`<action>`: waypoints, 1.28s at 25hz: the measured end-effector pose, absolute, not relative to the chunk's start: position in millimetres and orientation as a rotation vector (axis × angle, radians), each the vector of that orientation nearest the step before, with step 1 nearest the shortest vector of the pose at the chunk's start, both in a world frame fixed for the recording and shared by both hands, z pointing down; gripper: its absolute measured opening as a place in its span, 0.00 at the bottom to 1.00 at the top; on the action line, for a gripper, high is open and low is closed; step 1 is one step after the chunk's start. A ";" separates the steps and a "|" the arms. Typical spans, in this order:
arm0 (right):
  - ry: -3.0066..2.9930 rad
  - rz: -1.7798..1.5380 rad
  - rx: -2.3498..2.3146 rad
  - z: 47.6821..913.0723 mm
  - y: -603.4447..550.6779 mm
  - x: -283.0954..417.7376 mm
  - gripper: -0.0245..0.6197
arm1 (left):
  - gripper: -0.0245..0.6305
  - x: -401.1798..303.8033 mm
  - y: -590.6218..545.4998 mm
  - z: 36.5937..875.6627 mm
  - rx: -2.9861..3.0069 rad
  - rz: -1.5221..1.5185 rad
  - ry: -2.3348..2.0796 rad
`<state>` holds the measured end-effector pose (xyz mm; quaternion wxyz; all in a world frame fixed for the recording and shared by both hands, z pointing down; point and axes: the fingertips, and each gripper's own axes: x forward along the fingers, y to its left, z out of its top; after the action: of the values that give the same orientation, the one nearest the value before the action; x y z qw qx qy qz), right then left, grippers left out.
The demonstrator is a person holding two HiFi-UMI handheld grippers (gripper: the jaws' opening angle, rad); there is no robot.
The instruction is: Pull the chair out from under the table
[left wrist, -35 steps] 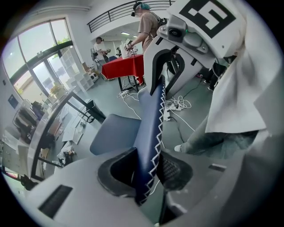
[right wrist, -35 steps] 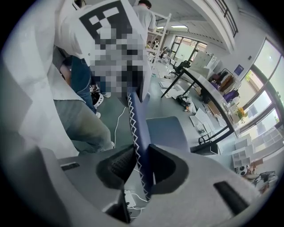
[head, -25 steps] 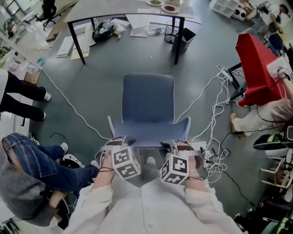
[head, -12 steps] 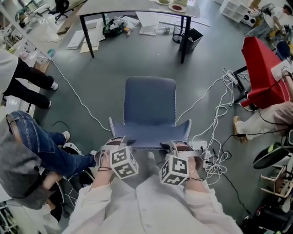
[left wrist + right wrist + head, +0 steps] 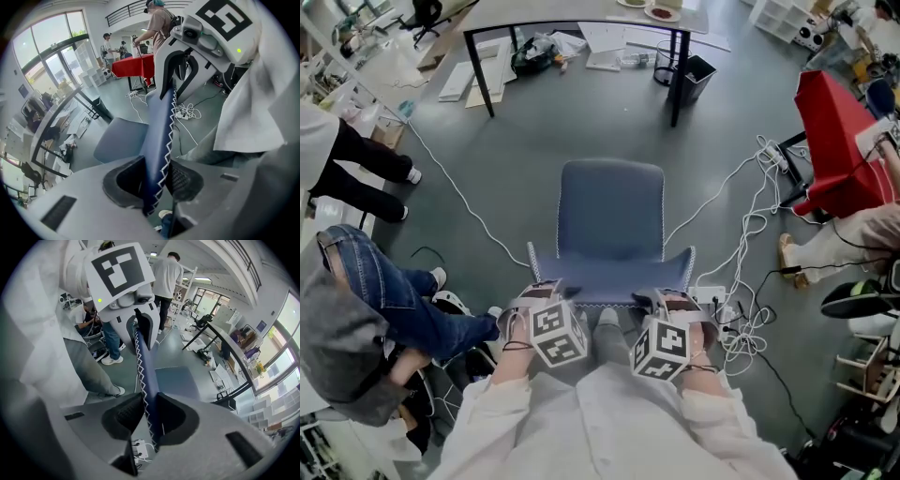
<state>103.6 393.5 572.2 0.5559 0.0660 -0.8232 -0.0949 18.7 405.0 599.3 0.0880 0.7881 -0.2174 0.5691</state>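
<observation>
The only print to see is the black-and-white square markers on the cube of each gripper; they carry no letters.

The chair point(image 5: 610, 220) is blue and stands on the grey floor, well apart from the table point(image 5: 572, 13). Its seat faces the table and its back is toward the person.

The left gripper point(image 5: 547, 292) is closed on the top edge of the chair back, near the left corner. In the left gripper view its two pads point(image 5: 183, 180) press on the blue edge with the white zigzag seam point(image 5: 165, 140). The right gripper point(image 5: 664, 300) grips the same edge near the right corner, and in the right gripper view the edge point(image 5: 143, 366) is clamped between the pads.

Beyond the chair, beside the right table leg, stand a black bin point(image 5: 697, 79) and a wire basket point(image 5: 664, 66); what is in them I cannot tell. On the table above them lies a plate point(image 5: 660, 14) with something dark red. Under the table lie a black bag point(image 5: 534, 54) and papers point(image 5: 605, 39).

Right of the chair are white cables point(image 5: 752, 211) and a red-covered stand point(image 5: 832, 141). Left of the chair sits a person in jeans point(image 5: 380, 305).
</observation>
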 end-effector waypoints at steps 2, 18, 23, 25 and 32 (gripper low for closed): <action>-1.941 -0.218 0.161 571.3 394.8 104.7 0.17 | 0.22 20.0 406.8 598.0 2.349 1.696 -0.637; -1.956 -0.145 0.158 564.9 445.0 103.9 0.17 | 0.22 19.4 454.2 590.9 2.390 1.700 -0.538; -2.020 -0.059 0.205 557.4 445.5 101.3 0.21 | 0.25 21.2 453.8 586.8 2.381 1.620 -0.550; -2.099 -0.021 0.261 540.1 443.2 96.0 0.26 | 0.31 25.9 456.4 577.8 2.397 1.496 -0.542; -2.379 0.031 0.453 467.6 423.1 78.4 0.26 | 0.36 54.7 453.1 510.3 2.545 0.980 -0.535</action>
<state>78.4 423.1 467.6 0.3523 0.1752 -0.9193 0.0119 54.7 453.1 510.3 0.1801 0.9009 -0.1893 0.3467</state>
